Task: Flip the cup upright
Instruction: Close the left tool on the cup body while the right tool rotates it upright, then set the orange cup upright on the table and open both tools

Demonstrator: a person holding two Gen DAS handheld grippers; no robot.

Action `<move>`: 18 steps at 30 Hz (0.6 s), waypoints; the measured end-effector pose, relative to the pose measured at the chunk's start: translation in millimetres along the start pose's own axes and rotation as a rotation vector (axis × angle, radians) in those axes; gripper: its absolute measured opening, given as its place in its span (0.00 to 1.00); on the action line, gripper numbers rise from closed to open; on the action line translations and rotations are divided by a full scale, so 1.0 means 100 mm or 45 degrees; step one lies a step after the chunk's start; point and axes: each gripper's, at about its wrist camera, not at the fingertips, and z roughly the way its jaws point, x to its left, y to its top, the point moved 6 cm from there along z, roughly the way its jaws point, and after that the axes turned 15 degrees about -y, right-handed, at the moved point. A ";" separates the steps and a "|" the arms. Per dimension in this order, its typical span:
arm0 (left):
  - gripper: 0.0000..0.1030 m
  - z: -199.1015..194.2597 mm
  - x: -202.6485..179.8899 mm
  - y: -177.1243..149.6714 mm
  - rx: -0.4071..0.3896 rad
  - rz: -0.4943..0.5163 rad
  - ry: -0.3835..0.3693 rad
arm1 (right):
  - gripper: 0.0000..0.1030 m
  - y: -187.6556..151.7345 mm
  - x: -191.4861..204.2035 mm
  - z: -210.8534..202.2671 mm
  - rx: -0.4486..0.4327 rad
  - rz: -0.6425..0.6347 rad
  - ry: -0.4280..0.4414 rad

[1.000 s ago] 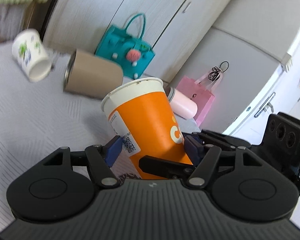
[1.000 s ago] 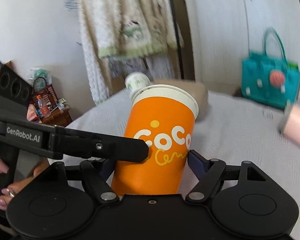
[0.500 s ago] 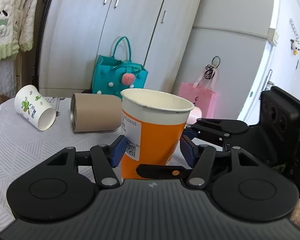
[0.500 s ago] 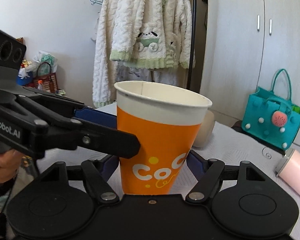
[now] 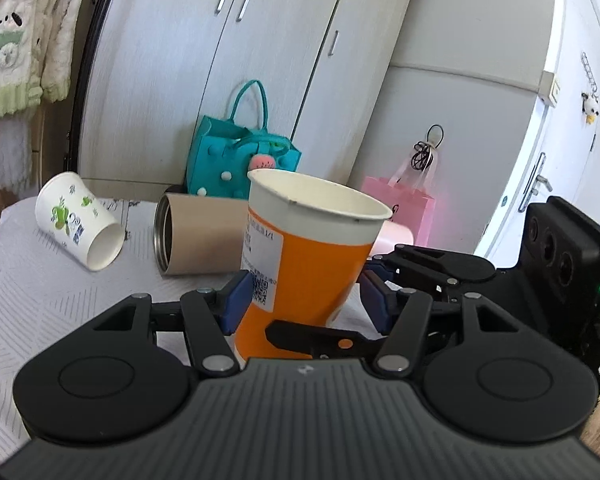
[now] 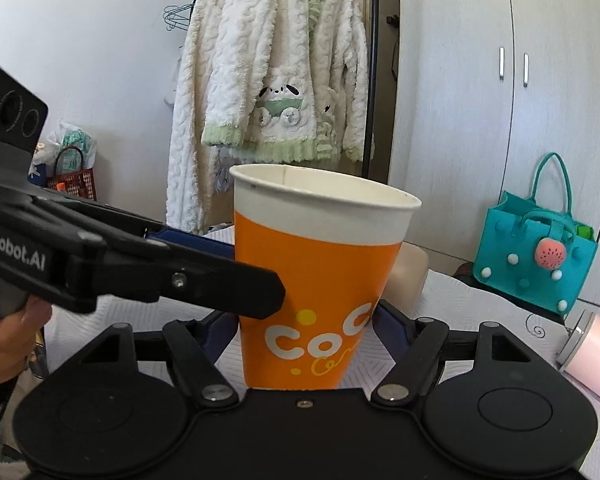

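An orange paper cup (image 5: 300, 264) with a white rim stands upright on the white patterned cloth (image 5: 40, 312), mouth up; it also shows in the right wrist view (image 6: 320, 276). My left gripper (image 5: 304, 300) has its blue pads on both sides of the cup's lower body, the left pad touching and the right pad a little off. My right gripper (image 6: 304, 320) straddles the cup from the other side, its pads close to the cup's sides. Each gripper's fingers show in the other's view.
A white paper cup with green print (image 5: 80, 228) and a tan tumbler (image 5: 196, 240) lie on their sides behind. A pink tumbler (image 6: 592, 356) lies at the right. A teal bag (image 5: 240, 160), a pink bag (image 5: 404, 204) and wardrobe doors stand beyond.
The orange cup went from tilted to upright and came down onto the cloth. Both grippers levelled out with it, and the left gripper's right pad has eased off the cup.
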 end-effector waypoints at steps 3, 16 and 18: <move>0.57 0.02 -0.01 -0.06 0.019 0.015 0.024 | 0.76 -0.07 0.07 0.04 0.013 -0.039 -0.023; 0.67 -0.06 -0.01 -0.06 0.031 0.000 0.050 | 0.86 -0.07 0.16 -0.05 -0.013 -0.070 -0.106; 0.71 -0.08 -0.03 -0.07 0.029 0.003 0.059 | 0.87 -0.06 0.17 -0.08 -0.026 -0.060 -0.115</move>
